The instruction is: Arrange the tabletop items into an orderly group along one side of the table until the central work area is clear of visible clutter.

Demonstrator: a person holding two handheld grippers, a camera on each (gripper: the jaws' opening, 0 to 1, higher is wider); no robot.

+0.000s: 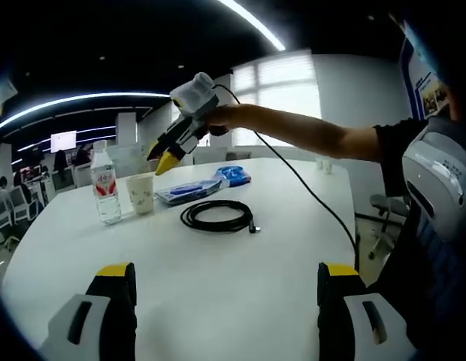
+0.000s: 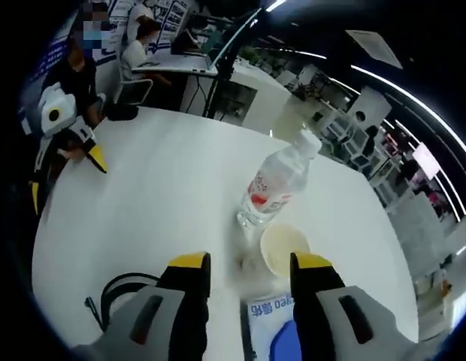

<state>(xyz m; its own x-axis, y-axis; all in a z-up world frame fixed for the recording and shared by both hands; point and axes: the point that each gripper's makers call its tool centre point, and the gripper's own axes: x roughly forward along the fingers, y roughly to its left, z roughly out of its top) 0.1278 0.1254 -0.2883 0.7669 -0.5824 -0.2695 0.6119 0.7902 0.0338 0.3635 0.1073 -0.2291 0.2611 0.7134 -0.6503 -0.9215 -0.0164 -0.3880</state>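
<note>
White round table (image 1: 218,301) under both my grippers. In the left gripper view the clutter sits in a loose row toward the far-left part of the table: a water bottle (image 1: 105,184) upright, a paper cup (image 1: 141,192) just beside it on its right, then a flat blue-and-white packet (image 1: 189,191) and a blue bag (image 1: 234,175) behind it. A coiled black cable (image 1: 216,216) lies nearer to me, in front of the packet, apart from the cup. Office desks, chairs and people in the background, windows behind.

My left gripper (image 1: 225,289) hangs low over bare tabletop, jaws spread wide apart, nothing between them; the cable coil is the nearest item ahead, well apart from the tips. A thin black cord (image 1: 308,188) runs from my right gripper across the table's right side.

My right gripper (image 1: 162,159) shows in the left gripper view held up in the air by a hand (image 1: 222,119), tips pointing down above the cup, not touching it. In the right gripper view its jaws (image 2: 240,274) stand parted, clamping nothing. The cup (image 2: 284,248) sits right ahead between the tips, a bit toward the right one, with the bottle (image 2: 278,184) just beyond it, leaning in the fisheye. The packet (image 2: 267,316) lies under the jaws, the cable (image 2: 116,297) at lower left. The left gripper (image 2: 64,162) shows at far left by the table edge, seated people behind.
</note>
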